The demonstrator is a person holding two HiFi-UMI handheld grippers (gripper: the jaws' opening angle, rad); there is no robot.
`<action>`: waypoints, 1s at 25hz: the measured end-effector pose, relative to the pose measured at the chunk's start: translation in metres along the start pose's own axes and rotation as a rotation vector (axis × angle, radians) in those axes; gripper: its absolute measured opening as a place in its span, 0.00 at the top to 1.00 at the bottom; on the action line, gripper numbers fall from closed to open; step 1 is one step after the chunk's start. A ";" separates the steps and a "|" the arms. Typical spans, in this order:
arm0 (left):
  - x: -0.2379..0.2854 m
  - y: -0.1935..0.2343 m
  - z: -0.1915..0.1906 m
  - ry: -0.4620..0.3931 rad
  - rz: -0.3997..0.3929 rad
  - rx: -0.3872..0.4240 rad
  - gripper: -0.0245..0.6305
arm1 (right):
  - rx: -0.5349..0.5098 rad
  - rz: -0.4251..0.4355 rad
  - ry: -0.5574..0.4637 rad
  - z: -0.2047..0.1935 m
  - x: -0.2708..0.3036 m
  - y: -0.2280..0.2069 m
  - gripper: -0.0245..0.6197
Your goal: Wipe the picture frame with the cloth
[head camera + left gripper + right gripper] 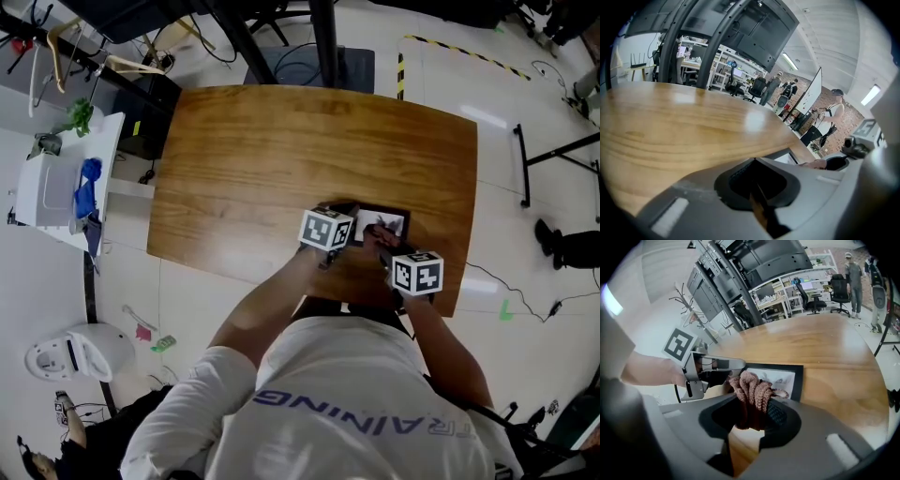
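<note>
The right hand-held gripper point(752, 414) is clamped on a bunched brown cloth point(751, 391), which sits on the near left part of the picture frame point(786, 376). The frame lies flat near the counter's point(281, 150) near edge. The left hand-held gripper point(734, 364) has its jaws drawn together, its tip at the frame's left edge, just beside the cloth. A white cart point(47, 192) stands well apart on the floor.
</note>
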State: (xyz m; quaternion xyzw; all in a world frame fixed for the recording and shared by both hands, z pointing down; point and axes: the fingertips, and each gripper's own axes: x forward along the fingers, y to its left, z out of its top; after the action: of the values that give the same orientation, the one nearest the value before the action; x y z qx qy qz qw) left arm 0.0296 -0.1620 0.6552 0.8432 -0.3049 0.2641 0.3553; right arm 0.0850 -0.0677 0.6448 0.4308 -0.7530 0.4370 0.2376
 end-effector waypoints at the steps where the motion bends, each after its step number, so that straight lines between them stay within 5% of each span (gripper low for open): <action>1: 0.000 0.000 0.000 0.001 0.000 0.000 0.95 | 0.012 -0.006 -0.004 -0.001 -0.004 -0.004 0.77; 18: 0.002 0.001 0.002 -0.012 0.004 0.020 0.95 | 0.146 -0.115 -0.091 -0.018 -0.056 -0.074 0.77; 21: -0.002 -0.004 0.001 -0.039 -0.010 0.042 0.95 | 0.131 -0.085 -0.200 0.000 -0.067 -0.063 0.77; 25: -0.038 -0.016 0.030 -0.186 -0.019 0.080 0.95 | 0.018 -0.106 -0.402 0.048 -0.108 -0.057 0.77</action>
State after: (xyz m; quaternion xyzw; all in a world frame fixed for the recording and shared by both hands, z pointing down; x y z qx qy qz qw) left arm 0.0220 -0.1630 0.6043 0.8805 -0.3179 0.1932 0.2938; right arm 0.1900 -0.0752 0.5671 0.5506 -0.7575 0.3358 0.1015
